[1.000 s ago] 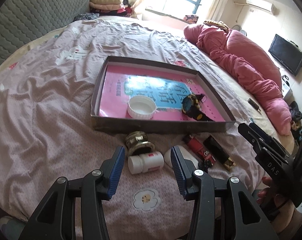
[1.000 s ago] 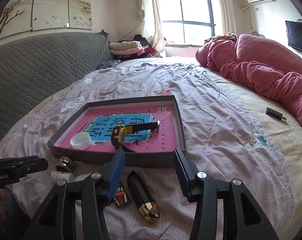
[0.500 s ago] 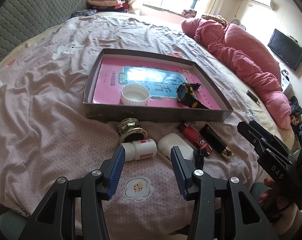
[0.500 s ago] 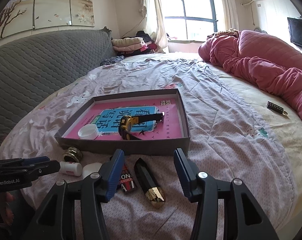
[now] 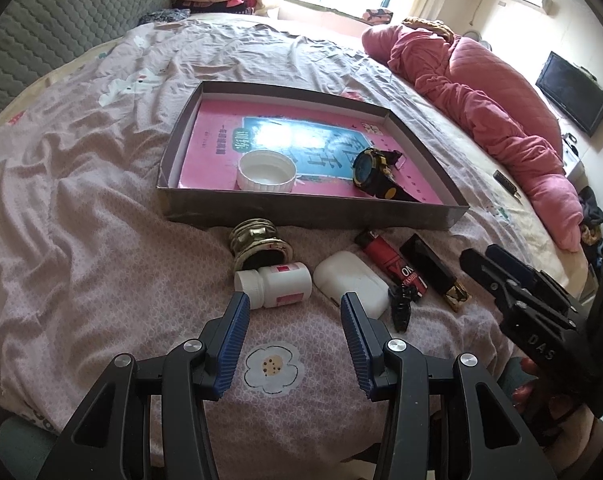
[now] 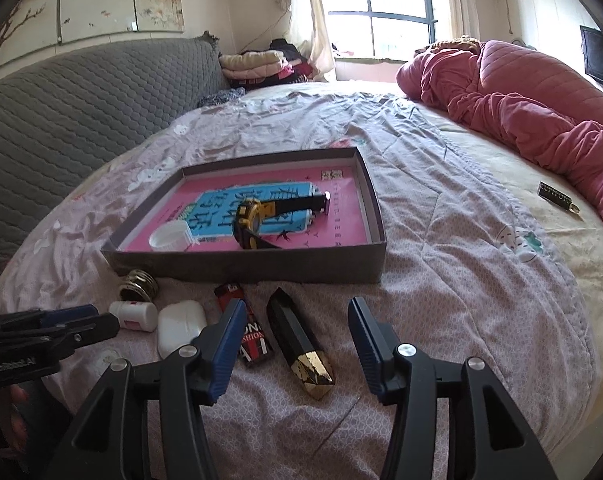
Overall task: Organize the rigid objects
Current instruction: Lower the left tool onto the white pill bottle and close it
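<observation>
Both hand-held grippers, left point(image 5: 291, 322) and right point(image 6: 297, 332), hang apart and empty above the bedspread point(image 5: 81, 240), beside the tray point(image 5: 309, 214)

Left gripper point(image 5: 292, 312) jaws apart, empty; right gripper point(image 6: 297, 320) jaws apart, empty

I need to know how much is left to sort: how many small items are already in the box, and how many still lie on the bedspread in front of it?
In the box: 2 (white cap, watch)
On the bedspread in front: 6 (gold ring holder, pill bottle, white case, red lighter, black clip, black-and-gold tube)
Total: 8
</observation>
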`<state>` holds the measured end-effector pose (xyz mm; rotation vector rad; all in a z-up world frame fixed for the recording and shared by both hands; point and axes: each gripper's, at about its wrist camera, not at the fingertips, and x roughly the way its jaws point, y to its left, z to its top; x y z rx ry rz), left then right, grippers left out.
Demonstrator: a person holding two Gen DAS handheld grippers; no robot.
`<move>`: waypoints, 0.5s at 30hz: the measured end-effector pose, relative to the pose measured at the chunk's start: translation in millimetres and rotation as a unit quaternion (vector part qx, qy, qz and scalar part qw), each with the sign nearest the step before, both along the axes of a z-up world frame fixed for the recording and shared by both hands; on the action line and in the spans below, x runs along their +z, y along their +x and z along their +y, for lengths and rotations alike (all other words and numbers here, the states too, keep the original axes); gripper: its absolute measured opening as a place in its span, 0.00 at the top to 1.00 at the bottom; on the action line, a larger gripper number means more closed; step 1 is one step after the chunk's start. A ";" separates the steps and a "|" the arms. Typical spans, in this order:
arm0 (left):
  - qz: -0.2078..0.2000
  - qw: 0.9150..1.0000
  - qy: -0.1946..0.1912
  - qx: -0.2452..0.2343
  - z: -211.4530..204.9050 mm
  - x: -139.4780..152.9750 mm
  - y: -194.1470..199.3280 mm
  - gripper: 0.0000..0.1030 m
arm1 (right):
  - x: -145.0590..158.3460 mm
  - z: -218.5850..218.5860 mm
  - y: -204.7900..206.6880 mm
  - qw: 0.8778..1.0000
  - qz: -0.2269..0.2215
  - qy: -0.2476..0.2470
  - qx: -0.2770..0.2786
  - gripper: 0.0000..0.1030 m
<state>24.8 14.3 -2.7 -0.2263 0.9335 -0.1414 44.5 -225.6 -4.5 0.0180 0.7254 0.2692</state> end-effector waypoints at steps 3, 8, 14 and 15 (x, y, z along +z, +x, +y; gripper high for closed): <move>0.005 1.000 0.000 0.000 -0.8 -3.2 0.6 0.53 | -7.7 2.8 4.8 1.000 0.020 -0.009 0.002 0.49; 0.014 1.000 -0.005 0.016 0.3 -7.4 3.4 0.53 | -15.0 3.8 8.5 0.999 0.037 -0.015 0.000 0.49; 0.038 0.998 -0.011 0.046 2.6 -16.9 11.5 0.53 | -17.8 2.7 10.4 0.999 0.042 -0.009 0.001 0.49; 0.039 0.998 -0.009 0.046 1.6 -17.9 12.7 0.53 | -18.4 2.5 10.7 0.999 0.043 -0.009 0.000 0.49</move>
